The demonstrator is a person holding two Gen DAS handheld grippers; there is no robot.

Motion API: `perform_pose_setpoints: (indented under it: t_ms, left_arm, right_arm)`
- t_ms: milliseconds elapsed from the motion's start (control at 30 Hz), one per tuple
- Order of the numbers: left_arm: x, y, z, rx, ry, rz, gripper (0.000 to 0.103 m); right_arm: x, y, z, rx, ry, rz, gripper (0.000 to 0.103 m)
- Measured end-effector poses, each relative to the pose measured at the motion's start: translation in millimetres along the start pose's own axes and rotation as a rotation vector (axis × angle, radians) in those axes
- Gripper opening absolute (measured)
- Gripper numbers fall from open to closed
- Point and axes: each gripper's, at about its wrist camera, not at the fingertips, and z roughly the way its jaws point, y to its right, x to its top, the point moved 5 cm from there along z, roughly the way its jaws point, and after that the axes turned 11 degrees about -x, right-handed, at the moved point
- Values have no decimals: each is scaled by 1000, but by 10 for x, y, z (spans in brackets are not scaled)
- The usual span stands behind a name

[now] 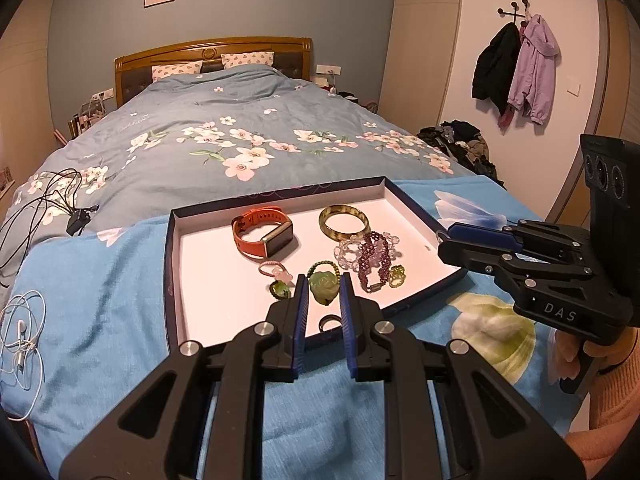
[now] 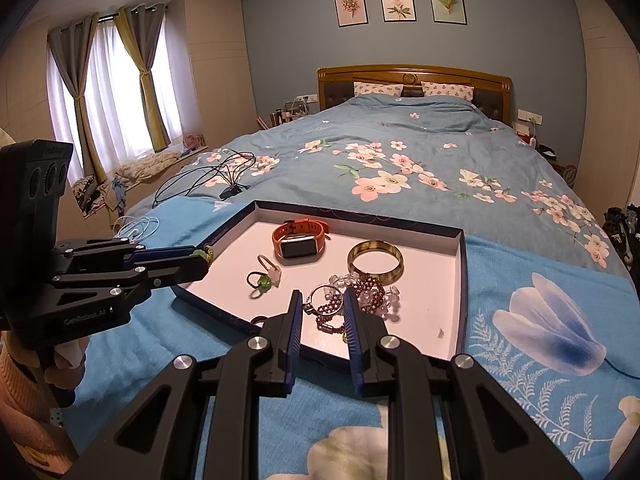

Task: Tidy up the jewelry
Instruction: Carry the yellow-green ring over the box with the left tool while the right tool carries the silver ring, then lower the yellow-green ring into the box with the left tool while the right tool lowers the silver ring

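Observation:
A shallow navy tray with a white floor lies on the bed and holds jewelry: an orange-strapped watch, a horn-coloured bangle, clear and purple bead bracelets, a pink ring and a dark ring. My left gripper is shut on a green jade rose pendant above the tray's near edge; it also shows in the right wrist view. My right gripper is shut on a silver ring over the tray.
A blue floral towel lies under the tray on a flowered duvet. Black cables and white earphones lie to the left. Coats hang on the right wall.

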Motion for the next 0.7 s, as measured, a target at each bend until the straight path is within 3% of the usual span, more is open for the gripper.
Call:
perform_pose_setpoints:
  t_ms: [700]
  left_arm:
    - [73,-24,58,12,1,1,16]
  right_arm:
    - [32,-1,36,3,-2,1,19]
